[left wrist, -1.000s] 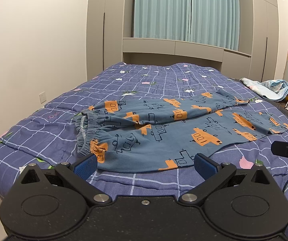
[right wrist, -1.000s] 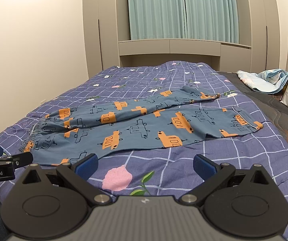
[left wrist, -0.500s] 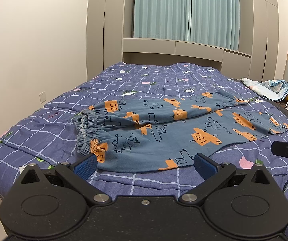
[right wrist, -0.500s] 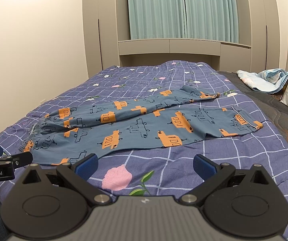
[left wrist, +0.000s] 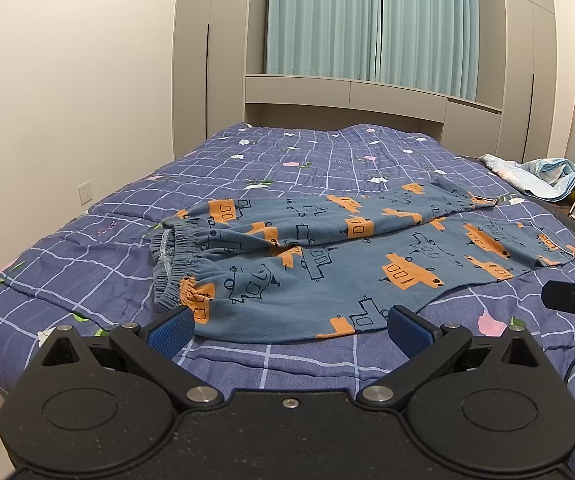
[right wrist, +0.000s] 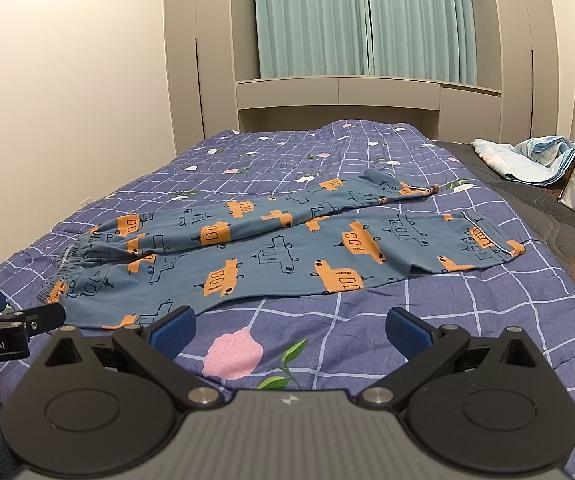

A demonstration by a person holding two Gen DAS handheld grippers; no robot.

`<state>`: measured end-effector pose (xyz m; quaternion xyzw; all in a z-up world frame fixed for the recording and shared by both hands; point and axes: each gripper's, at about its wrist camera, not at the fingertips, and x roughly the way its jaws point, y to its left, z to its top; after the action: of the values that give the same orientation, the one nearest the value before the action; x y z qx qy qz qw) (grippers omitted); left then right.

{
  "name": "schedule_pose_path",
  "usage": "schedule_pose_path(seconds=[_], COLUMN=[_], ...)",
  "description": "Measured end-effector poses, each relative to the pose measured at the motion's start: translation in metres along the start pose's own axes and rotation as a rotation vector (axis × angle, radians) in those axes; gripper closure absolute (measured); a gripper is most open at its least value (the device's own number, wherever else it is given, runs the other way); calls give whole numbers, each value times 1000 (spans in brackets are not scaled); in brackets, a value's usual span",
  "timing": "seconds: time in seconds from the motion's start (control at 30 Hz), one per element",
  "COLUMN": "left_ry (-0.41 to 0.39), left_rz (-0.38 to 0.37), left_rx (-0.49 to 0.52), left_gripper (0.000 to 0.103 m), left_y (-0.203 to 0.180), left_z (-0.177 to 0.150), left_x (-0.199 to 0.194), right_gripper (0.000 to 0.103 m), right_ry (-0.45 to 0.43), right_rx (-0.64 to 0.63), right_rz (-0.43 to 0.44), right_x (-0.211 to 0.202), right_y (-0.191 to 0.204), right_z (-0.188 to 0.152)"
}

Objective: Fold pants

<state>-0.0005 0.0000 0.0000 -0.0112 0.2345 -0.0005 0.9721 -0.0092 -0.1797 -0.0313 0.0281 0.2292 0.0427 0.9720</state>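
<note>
My left gripper (left wrist: 287,326) and right gripper (right wrist: 290,326) hover wide open and empty near the truck-print pants (left wrist: 327,264), spread unfolded across the checked quilt (left wrist: 87,256). Pinching too deep risks grabbing quilt along with the thin fabric.

Both cameras sit low at the near edge of the bed (left wrist: 87,264) and face along it toward the curtains (right wrist: 367,20). The left view looks over the waistband end of the pants (left wrist: 327,264) — the right, further right. They share bed, pants, curtains.
</note>
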Motion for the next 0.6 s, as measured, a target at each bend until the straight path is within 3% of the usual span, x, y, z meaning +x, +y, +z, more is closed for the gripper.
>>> schedule_pose_path(seconds=[0.6], left_ry=[2], left_rz=[3], left_rx=[5], left_gripper=[0], left_y=[0], left_z=[-1], left_x=[-1], right_gripper=[0], right_ry=[1], right_rx=[-1], right_rz=[-2], right_x=[0], right_y=[0], right_z=[2])
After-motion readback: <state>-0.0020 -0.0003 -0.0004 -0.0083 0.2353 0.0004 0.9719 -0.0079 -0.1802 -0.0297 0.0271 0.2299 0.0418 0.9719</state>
